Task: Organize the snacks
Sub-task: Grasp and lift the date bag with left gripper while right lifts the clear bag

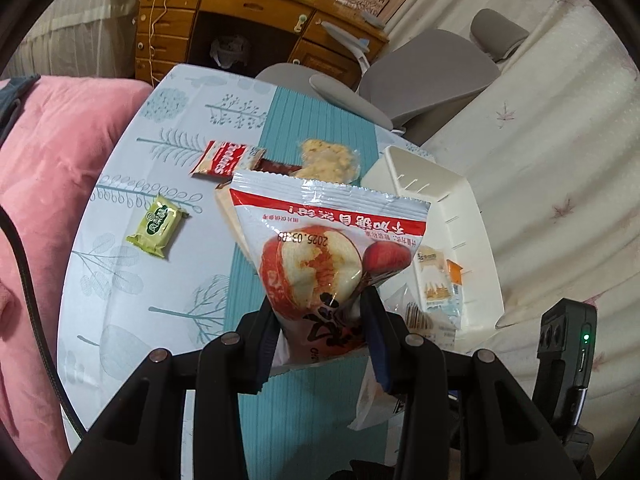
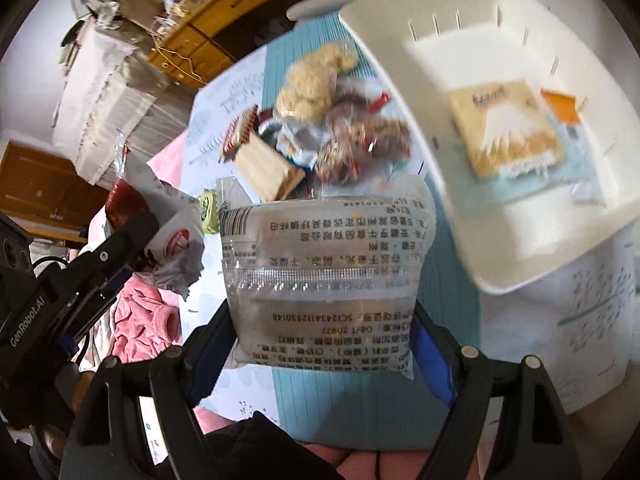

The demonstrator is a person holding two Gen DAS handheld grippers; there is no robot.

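My left gripper is shut on a red and white apple-picture snack bag and holds it above the table's teal runner. My right gripper is shut on a clear snack packet with printed text, held above the runner beside the white basket. The basket holds a mountain-picture packet. Loose snacks lie on the table: a green packet, a red cookies packet and a bag of pale puffs. A heap of wrapped snacks lies beyond the right packet.
A pink blanket lies at the table's left edge. A grey office chair and a wooden desk stand beyond the table. The left gripper's body shows at the left of the right wrist view.
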